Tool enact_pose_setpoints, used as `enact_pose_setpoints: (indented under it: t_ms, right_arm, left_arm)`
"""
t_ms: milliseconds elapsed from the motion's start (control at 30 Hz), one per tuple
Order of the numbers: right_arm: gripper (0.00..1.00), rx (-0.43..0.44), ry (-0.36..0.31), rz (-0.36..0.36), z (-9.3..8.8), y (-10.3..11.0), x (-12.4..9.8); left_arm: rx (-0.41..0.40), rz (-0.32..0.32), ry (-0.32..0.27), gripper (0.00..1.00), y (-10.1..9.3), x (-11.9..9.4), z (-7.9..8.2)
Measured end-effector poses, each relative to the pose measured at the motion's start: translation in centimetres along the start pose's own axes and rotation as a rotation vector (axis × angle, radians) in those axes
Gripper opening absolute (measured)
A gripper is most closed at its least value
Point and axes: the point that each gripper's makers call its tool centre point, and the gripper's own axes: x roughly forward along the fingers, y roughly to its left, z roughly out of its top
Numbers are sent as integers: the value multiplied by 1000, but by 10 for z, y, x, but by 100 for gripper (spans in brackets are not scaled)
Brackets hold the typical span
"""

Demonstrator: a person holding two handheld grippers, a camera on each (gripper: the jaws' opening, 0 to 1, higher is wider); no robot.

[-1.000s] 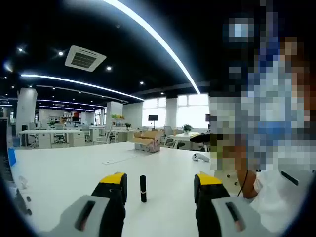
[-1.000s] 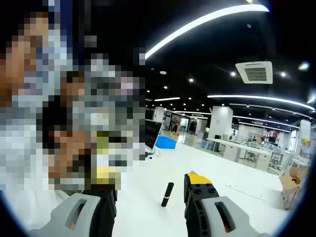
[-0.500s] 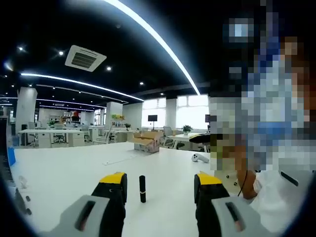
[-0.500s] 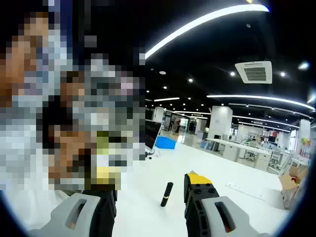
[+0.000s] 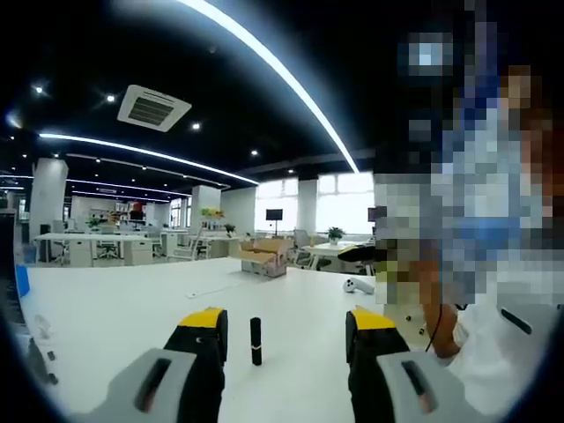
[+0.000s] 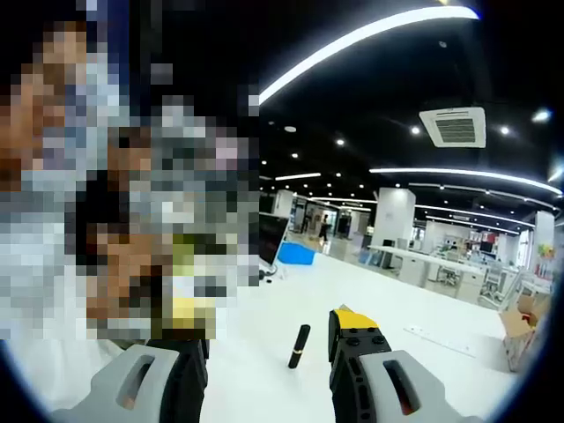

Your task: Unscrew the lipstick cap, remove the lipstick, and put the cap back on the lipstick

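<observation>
Almost nothing has changed over the last second: my views have only drifted slightly, so I judge the task not yet begun. On the white table (image 5: pixel 106 308) both tools hang with jaws wide and empty. The left gripper (image 5: pixel 286 330) frames the lipstick (image 5: pixel 256 341), upright and capped; from the right gripper (image 6: pixel 269 330) it stands just ahead (image 6: pixel 300 345).

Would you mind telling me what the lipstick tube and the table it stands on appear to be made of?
The lipstick looks like glossy black plastic or lacquered metal; a thin gold-coloured band shows near its base in the right gripper view, which suggests metal trim. The table has a smooth white surface with a soft sheen from the ceiling lights, probably laminate or painted board, though the look leaves that open.
</observation>
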Motion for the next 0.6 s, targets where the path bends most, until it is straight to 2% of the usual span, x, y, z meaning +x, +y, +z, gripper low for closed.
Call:
enact_pose_setpoints:
  t_ms: [233, 333, 600]
  right_arm:
    - [52, 14, 4, 3, -5, -2, 6]
    - [52, 14, 28, -25, -12, -10, 10]
    - [50, 35, 40, -33, -24, -20, 21]
  left_arm:
    - [-2, -4, 14, 56, 1, 3, -4]
    - [0, -6, 12, 56, 0, 3, -3]
    - [-4, -2, 10, 55, 1, 2, -3]
